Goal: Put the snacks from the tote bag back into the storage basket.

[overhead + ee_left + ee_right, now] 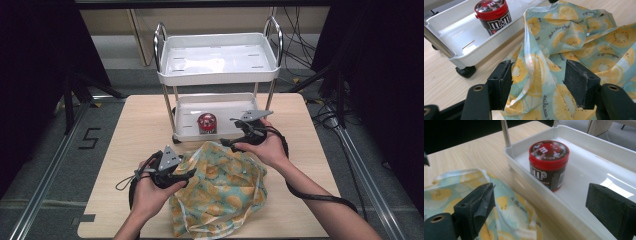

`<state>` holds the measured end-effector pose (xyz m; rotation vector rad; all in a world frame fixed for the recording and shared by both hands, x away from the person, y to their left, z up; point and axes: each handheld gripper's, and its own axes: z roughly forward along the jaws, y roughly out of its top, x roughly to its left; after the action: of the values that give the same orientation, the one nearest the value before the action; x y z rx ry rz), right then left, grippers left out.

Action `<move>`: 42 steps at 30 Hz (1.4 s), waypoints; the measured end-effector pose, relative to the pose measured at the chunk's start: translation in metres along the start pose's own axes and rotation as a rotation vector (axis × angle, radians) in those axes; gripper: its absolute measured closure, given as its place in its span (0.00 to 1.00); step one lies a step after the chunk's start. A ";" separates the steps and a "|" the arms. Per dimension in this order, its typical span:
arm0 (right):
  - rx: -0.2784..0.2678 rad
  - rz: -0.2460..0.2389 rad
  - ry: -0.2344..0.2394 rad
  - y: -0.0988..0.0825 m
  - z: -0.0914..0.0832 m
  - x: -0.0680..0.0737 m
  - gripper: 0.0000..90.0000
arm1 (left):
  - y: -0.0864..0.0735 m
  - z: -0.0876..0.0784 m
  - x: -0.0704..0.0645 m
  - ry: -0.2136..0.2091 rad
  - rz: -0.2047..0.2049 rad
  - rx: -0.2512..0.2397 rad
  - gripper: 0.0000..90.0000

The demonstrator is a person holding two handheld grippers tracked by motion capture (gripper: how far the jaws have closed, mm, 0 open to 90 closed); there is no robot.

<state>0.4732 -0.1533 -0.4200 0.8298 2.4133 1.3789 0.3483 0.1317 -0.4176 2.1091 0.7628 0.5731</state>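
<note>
Even overhead light, moderately bright on the table (140,125); surroundings left and right fall to near black. Soft glare patches on the white cart (218,59) trays, strongest on the near tray in the right gripper view. Shadows faint, short. High view slightly soft overall. Both gripper views: near jaws blurred, slight edge stretch; candy jar (549,165) lid reflects light

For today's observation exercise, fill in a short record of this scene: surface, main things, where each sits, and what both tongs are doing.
Surface: wooden table
Cart: white two-tier cart, at the far side of the table
Tub: red-lidded candy tub, upright in the cart's lower tray
Bag: orange-print bag, crumpled in front of the cart
Left tongs: open, bag fabric between the jaws
Right tongs: open, facing the tub
</note>
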 end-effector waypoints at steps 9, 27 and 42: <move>-0.023 -0.018 0.006 -0.013 -0.020 0.004 0.11 | -0.003 0.001 0.000 0.001 -0.029 0.004 0.42; -0.001 -0.025 -0.002 -0.057 -0.054 0.009 0.11 | -0.007 0.005 -0.001 -0.001 -0.027 -0.001 0.41; -0.024 0.003 0.009 -0.083 -0.067 0.016 0.12 | -0.011 0.007 -0.003 -0.003 -0.017 0.031 0.41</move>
<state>0.3993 -0.2240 -0.4537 0.8230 2.3978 1.4128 0.3469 0.1316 -0.4312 2.1293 0.7920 0.5520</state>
